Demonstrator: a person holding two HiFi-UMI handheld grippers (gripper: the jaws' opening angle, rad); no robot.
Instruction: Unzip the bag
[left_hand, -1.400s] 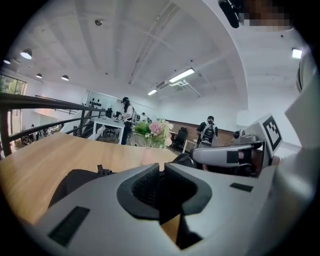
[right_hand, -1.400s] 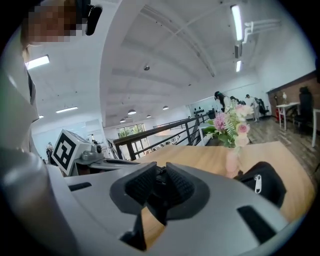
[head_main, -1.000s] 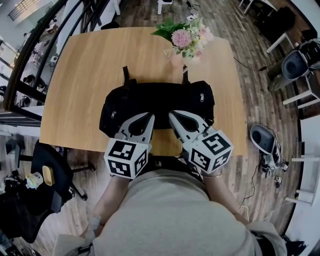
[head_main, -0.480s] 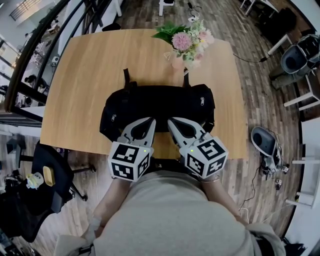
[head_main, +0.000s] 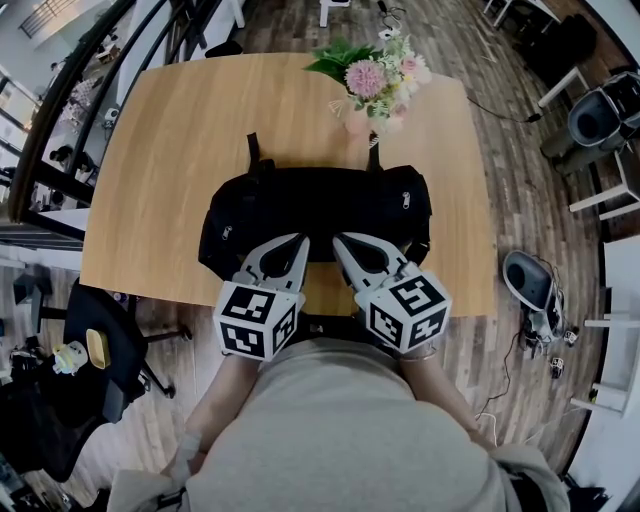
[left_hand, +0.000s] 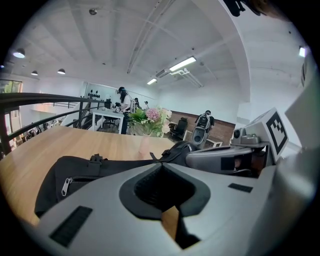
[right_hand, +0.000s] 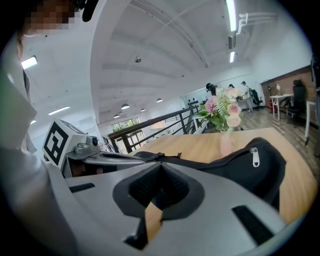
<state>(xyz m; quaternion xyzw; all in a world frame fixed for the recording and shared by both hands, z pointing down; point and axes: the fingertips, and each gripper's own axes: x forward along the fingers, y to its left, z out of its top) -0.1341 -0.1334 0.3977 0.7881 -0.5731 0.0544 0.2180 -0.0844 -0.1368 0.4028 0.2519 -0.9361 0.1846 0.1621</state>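
Black bag (head_main: 315, 210) lies at the centre of the frame on the wooden table (head_main: 170, 140), long axis running left to right, straps (head_main: 252, 150) toward the top, while the left gripper (head_main: 303, 240) and right gripper (head_main: 338, 240) sit clenched and empty at its lower edge

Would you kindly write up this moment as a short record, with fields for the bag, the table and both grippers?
surface: wooden table
bag: black bag, lying lengthwise across the table's near half, looks closed
zip pulls: left-end zip pull and right-end zip pull, both untouched
behind bag: vase of flowers, upright
left gripper: jaws together, nothing between them, tip at the bag's near edge
right gripper: jaws together, nothing between them, tip at the bag's near edge
task state: unzipping not yet begun
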